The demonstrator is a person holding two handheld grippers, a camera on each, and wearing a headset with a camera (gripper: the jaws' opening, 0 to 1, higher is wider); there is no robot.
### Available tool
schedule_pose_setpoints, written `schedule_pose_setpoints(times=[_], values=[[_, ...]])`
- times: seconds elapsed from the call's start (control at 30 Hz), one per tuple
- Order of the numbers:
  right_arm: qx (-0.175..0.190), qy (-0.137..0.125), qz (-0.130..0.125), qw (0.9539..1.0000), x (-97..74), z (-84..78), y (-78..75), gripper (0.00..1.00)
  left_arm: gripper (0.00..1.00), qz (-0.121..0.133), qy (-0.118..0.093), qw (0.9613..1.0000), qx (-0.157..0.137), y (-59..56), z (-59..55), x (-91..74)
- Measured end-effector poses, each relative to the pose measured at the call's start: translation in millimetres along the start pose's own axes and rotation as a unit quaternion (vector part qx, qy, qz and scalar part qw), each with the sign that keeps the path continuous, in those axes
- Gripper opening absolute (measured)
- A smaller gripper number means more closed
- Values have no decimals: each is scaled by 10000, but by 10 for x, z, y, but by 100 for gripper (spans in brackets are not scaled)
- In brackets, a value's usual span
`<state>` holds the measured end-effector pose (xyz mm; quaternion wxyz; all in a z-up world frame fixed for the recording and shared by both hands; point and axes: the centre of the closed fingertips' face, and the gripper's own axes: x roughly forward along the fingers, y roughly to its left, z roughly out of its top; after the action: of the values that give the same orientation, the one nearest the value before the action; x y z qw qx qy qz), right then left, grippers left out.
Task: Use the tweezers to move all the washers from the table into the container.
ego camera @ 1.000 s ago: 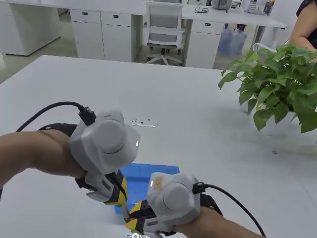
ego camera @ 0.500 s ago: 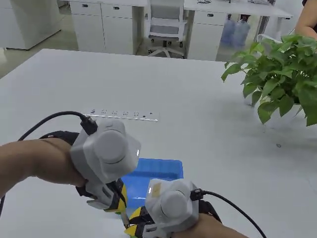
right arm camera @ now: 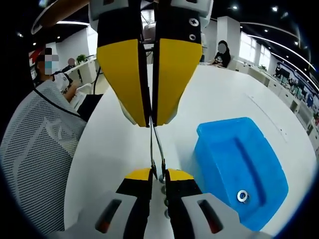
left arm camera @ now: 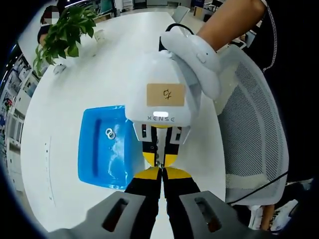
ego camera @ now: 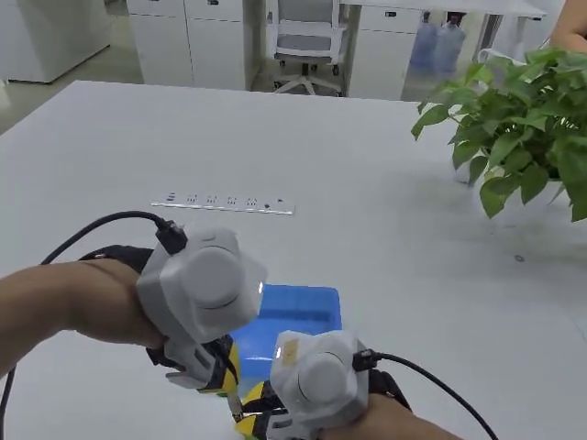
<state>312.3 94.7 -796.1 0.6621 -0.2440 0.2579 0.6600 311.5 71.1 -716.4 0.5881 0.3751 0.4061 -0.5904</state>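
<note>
Pinching thin tweezers (right arm camera: 151, 149), left gripper (left arm camera: 162, 173) and right gripper (right arm camera: 158, 175) hold jaws narrow; each washer (right arm camera: 242, 195) looks light and slick, so nip its rim.

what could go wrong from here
1. Both the left gripper and the right gripper pinch the thin tweezers; if either lets go badly, they could slip or twist.
2. The grippers sit close beside the blue container, which holds one washer; a bump could shift it.
</note>
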Motion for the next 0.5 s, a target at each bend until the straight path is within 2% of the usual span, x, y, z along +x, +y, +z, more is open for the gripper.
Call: schedule_pose_setpoints(times=[0.5], values=[[66, -35, -12, 10000, 9, -16, -1, 10, 5, -26, -88, 9999, -106, 22, 24, 14]])
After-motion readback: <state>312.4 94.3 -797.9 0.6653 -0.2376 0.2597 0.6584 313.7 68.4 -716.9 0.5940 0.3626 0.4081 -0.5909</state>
